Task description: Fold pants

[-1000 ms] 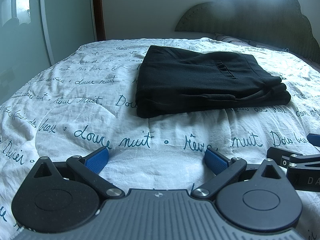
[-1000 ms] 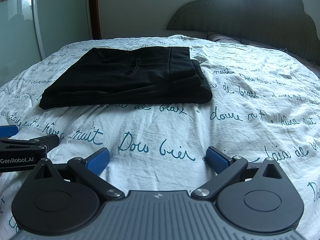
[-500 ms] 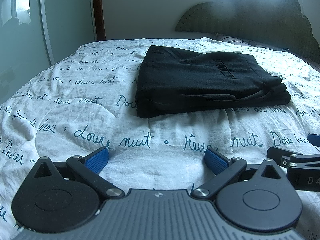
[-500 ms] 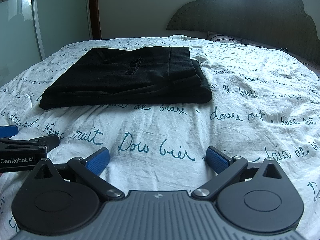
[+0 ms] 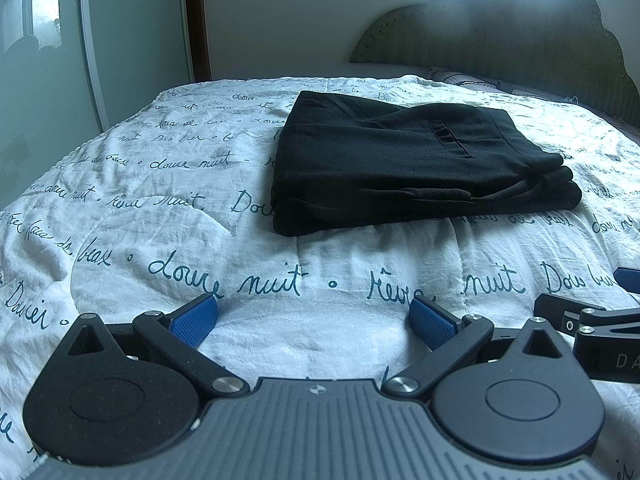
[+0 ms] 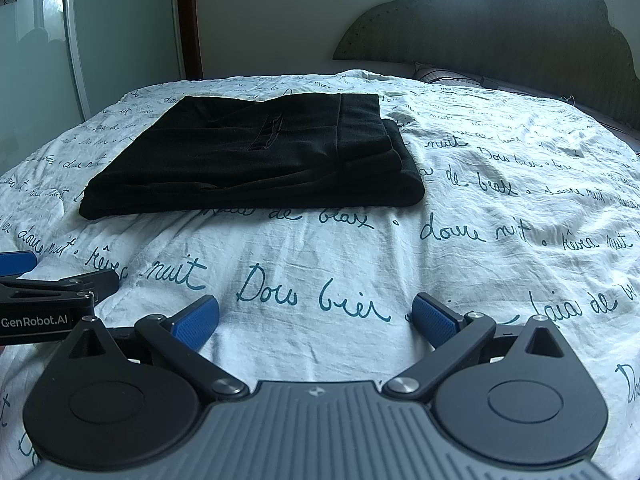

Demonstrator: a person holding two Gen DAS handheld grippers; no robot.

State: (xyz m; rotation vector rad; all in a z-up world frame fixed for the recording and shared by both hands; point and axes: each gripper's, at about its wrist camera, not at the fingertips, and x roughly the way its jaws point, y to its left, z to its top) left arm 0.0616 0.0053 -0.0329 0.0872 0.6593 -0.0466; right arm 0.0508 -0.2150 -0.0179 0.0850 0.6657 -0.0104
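Folded black pants (image 5: 404,164) lie flat on the script-printed bed quilt (image 5: 168,216).

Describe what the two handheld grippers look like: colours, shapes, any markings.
Both match. The left gripper and right gripper each have a ribbed grey body, two round black discs, black linkage arms with silver pivot pins, and blue textured fingers. White "GenRobot.AI" lettering shows on the left gripper's side in the right wrist view. No cables or sleeves show.
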